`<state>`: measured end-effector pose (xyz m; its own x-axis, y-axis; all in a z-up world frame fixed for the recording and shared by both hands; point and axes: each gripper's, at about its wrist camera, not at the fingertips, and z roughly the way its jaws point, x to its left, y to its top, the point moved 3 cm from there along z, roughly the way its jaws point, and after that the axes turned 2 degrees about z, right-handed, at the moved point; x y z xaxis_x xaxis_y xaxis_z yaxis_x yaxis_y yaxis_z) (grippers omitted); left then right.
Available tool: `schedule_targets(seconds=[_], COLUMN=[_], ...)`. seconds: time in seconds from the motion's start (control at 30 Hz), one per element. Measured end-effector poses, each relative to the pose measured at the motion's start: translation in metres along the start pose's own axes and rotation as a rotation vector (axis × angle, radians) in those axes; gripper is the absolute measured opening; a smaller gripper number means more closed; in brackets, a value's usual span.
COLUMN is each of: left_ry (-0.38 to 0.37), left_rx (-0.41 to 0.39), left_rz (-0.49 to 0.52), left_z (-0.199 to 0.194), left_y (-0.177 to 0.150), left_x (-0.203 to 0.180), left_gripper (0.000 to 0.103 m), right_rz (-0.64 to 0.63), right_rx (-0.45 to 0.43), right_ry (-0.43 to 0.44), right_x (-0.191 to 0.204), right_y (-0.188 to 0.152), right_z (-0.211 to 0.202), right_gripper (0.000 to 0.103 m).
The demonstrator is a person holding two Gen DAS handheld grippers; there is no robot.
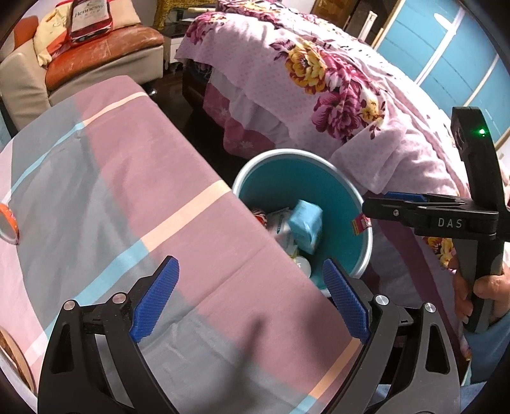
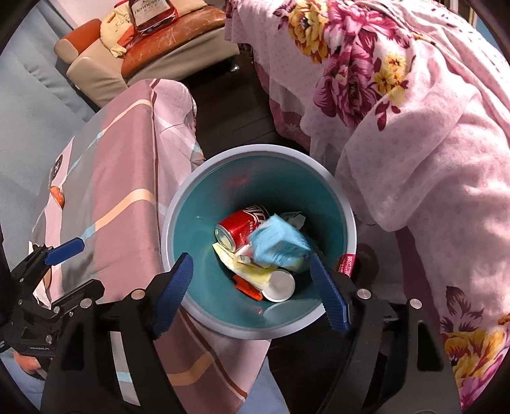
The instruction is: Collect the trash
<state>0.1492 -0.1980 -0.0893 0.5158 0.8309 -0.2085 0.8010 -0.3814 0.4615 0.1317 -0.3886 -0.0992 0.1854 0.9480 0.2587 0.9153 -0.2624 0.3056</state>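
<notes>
**Blue packet in the bin, both tongs released**

The right tongs (image 2: 251, 289) hang over the mouth of the teal waste bin (image 2: 178, 223), pointing steeply down into it. Their blue pads (image 2: 173, 294) stand wide apart with nothing between them. Just below, a light blue soft packet (image 2: 280, 245) appears blurred inside the bin, lying over a red cola can (image 2: 239, 226) on its side. Beside the can are a yellowish wrapper (image 2: 251, 274), a white paper cup (image 2: 280, 285) tipped on its side, an orange scrap (image 2: 244, 285) and some crumpled paper at the far side. A small red label (image 2: 346, 262) hangs at the bin's rim on the right.

The left tongs (image 1: 251, 299) are over the counter (image 1: 111, 165), which is covered with a cloth of pink, grey, pale blue and peach bands. Their pads (image 1: 156, 299) are also spread wide and grip nothing. From this view the bin (image 1: 277, 165) stands on the dark floor just past the counter's edge, between the counter and a bed draped in a pink floral blanket (image 1: 334, 82). The blue packet (image 1: 304, 226) shows here too, inside the bin.

A hand (image 1: 478, 286) holds the handle of the right tool at the right edge of the left view, with a green light lit on its body. At the counter's left edge sits an orange-rimmed round object (image 1: 8, 223), only partly in view. Behind, an orange and beige sofa (image 1: 105, 47) carries a Hennessy bag (image 1: 91, 19) and a yellow cushion.
</notes>
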Motion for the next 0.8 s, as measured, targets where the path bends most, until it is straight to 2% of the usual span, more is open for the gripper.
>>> schedule_targets(seconds=[0.07,0.43,0.8], left_ry=[-0.001,0.022,0.104], left_rx=[-0.003,-0.044,-0.081], left_rz=[-0.008,-0.046,-0.134], left_z=[-0.004,-0.039,-0.092], left_y=[-0.003,-0.024,-0.073], left_x=[0.004,0.03,0.096], left_gripper=[0.092,0.093,0.093], right_rz=[0.004,-0.071,-0.215], right_rx=[0.014,0.026,0.051], right_ry=[0.001,-0.017,0.002], right_x=[0.004,0.048,0.135], right_y=[-0.001,-0.012,-0.032], right_z=[-0.001,-0.01,-0.013], right_gripper=[0.077,0.077,0.077])
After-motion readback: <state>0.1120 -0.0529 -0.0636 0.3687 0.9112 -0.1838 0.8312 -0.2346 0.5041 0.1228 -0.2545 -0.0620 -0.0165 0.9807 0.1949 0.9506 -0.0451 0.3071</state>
